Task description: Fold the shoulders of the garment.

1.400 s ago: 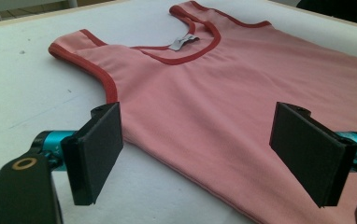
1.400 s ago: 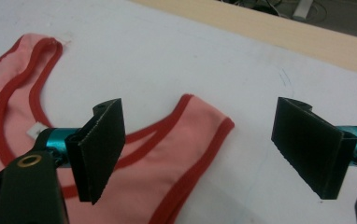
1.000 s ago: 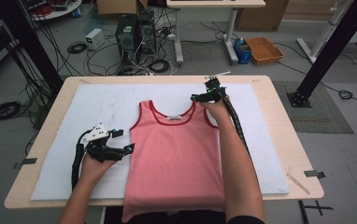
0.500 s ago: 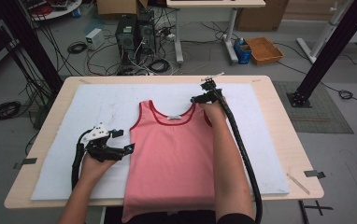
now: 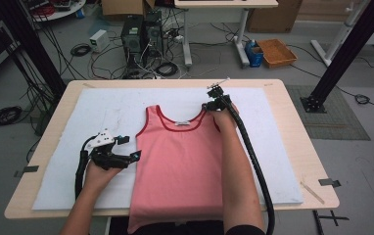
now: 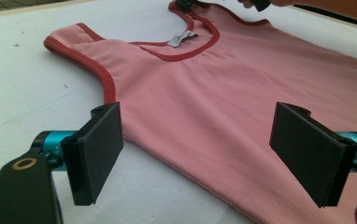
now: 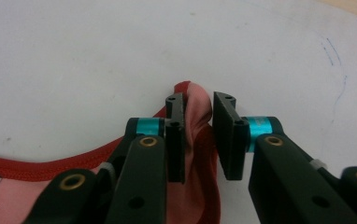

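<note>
**High view: pink tank top, right strap being taken**

High view: we record one pink tank top (image 5: 180,161) with red trim, lying flat and face up on the white mat (image 5: 278,147) over the wooden table (image 5: 297,98), its hem hanging over the near edge.

Change noted: a second ago the right gripper (image 5: 213,104) stood wide over the right shoulder strap (image 7: 196,105); its jaws have just been closing. In the right gripper view the strap is bunched up between the two pads, which we judge to be pinching it, though a sliver of gap shows on one side. We take this as the grasp that begins a fold or lift; the cloth has not yet risen.

The left gripper (image 5: 126,159) rests at the top's left edge, below the armhole, its jaws spread wide and holding nothing; in the left gripper view they frame the side seam.

Labels: one small grey neck tag (image 6: 182,38) inside the collar; its writing is too small to read. No brand visible.
</note>
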